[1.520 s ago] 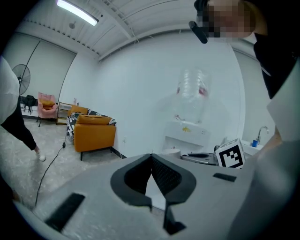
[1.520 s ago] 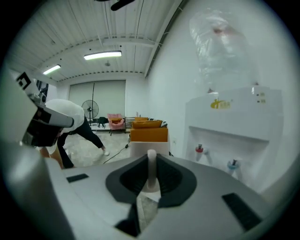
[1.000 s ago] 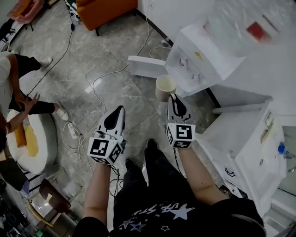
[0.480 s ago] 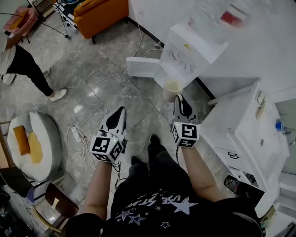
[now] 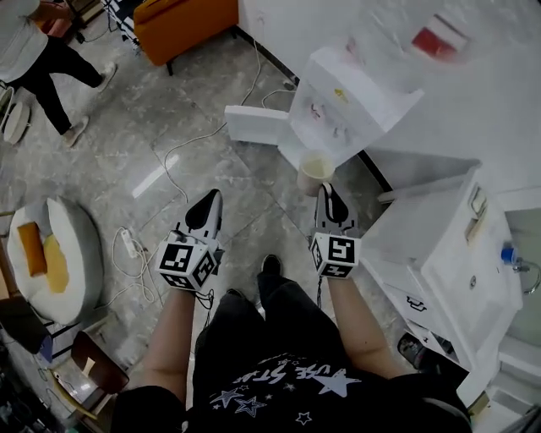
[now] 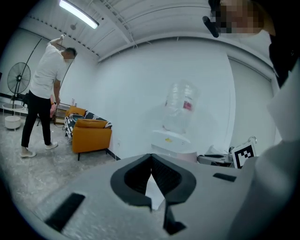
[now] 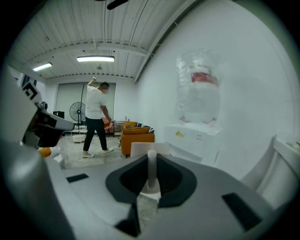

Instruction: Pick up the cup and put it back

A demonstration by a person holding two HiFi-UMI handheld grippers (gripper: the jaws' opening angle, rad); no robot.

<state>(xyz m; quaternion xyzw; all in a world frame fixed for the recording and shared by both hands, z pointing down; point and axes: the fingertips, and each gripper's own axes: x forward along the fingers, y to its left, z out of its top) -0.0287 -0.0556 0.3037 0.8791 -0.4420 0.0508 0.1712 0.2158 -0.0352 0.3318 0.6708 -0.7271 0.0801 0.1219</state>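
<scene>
A cream paper cup (image 5: 314, 172) hangs just below the front of the white water dispenser (image 5: 351, 97). My right gripper (image 5: 326, 191) is shut on the cup's near wall, which shows edge-on between the jaws as a thin white strip (image 7: 151, 171). In the right gripper view the dispenser (image 7: 197, 140) stands ahead and to the right, with its clear bottle (image 7: 198, 89) on top. My left gripper (image 5: 210, 200) hovers over the floor to the left of the cup. Its jaws meet at the tips with nothing between them (image 6: 151, 161).
A white cabinet (image 5: 448, 254) stands to the right of the dispenser. A white flat box (image 5: 254, 123), cables and a power strip (image 5: 128, 245) lie on the grey floor. A round cushion seat (image 5: 51, 254) is at the left, an orange sofa (image 5: 182, 21) at the back, a person (image 5: 34, 51) near it.
My right gripper has carried the cup closer to the dispenser's front. The left gripper has shifted slightly alongside. The person in the background has stood up and walked towards the far left.
</scene>
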